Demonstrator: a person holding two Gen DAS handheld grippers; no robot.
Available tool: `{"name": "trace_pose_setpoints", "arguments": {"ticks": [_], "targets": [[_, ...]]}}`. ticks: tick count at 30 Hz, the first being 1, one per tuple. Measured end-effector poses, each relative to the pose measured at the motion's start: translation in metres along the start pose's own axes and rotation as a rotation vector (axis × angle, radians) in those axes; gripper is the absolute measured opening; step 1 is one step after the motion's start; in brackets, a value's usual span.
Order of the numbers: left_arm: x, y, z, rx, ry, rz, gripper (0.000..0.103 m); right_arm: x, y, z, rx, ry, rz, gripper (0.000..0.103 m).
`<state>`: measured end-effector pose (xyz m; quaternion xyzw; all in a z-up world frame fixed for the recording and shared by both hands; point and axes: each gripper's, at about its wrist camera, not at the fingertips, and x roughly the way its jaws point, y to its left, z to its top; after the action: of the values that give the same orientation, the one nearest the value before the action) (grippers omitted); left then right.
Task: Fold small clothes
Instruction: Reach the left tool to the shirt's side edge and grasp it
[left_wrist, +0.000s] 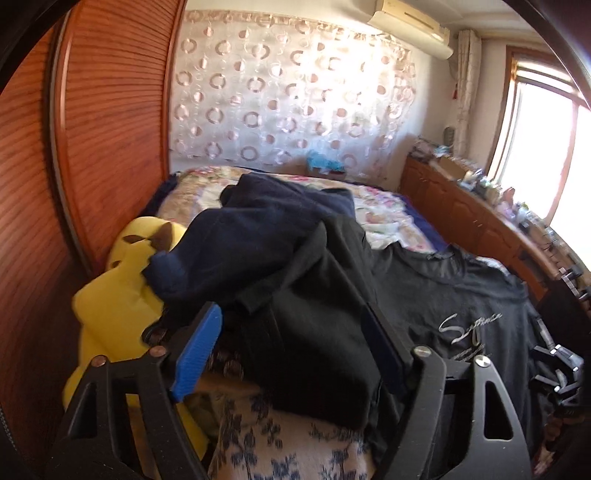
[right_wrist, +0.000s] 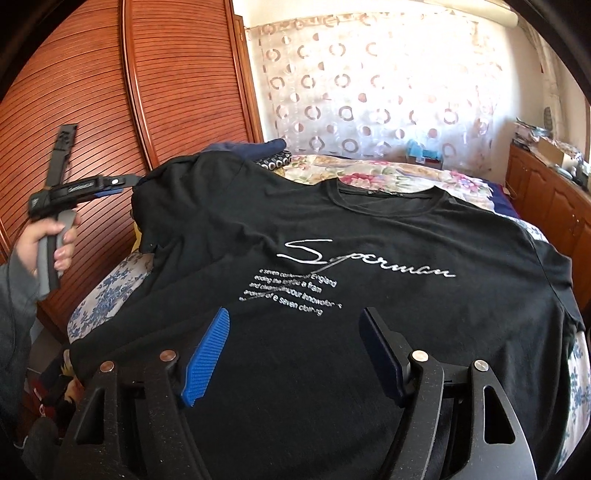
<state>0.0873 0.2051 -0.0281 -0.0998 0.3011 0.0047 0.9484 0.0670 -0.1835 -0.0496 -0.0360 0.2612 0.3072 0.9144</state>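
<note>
Left claw (left_wrist: 295, 354) spread around black T-shirt (right_wrist: 332, 229) sleeve; pinch unclear. Right claw (right_wrist: 295, 354) spread above shirt front, holding nothing

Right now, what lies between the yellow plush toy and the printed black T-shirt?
A bunched navy garment, in the left wrist view.

hidden: T-shirt (right_wrist: 332, 229) hem under right tool (right_wrist: 295, 354) | blurred: yellow plush toy (left_wrist: 110, 295)
</note>
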Motion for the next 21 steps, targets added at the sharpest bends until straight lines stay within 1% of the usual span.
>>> {"name": "trace_pose_setpoints", "arguments": {"ticks": [4,6,7,8,10,11,13,14,15,19,21], "targets": [[0.015,0.007,0.009,0.022,0.028,0.013,0.063,0.001,0.005,-0.004,-0.014,-0.008,0.009,0.075],[0.024,0.009,0.009,0.042,0.057,0.026,0.056,0.006,0.010,-0.003,-0.027,-0.007,0.005,0.075],[0.027,0.009,0.008,0.055,0.067,0.029,0.049,0.007,0.011,-0.001,-0.034,-0.005,0.001,0.075],[0.030,0.007,0.007,0.077,0.076,0.032,0.041,0.008,0.013,0.001,-0.044,-0.004,-0.003,0.075],[0.031,0.008,0.007,0.096,0.084,0.033,0.030,0.010,0.018,0.007,-0.061,-0.008,-0.010,0.075],[0.030,0.008,0.007,0.103,0.083,0.032,0.021,0.010,0.019,0.009,-0.066,-0.013,-0.011,0.075],[0.024,0.007,0.011,0.112,0.073,0.032,0.016,0.009,0.023,0.012,-0.073,-0.021,-0.010,0.075],[0.021,0.004,0.014,0.113,0.071,0.058,0.012,0.009,0.025,0.012,-0.075,-0.025,-0.007,0.075],[0.019,0.002,0.016,0.115,0.070,0.062,0.009,0.008,0.027,0.012,-0.078,-0.028,-0.005,0.075],[0.006,-0.019,0.027,0.175,0.050,0.047,0.007,0.014,0.032,0.007,-0.077,-0.019,0.002,0.075],[0.003,-0.027,0.034,0.196,0.043,0.025,0.007,0.015,0.031,0.006,-0.074,-0.014,0.003,0.075]]}}
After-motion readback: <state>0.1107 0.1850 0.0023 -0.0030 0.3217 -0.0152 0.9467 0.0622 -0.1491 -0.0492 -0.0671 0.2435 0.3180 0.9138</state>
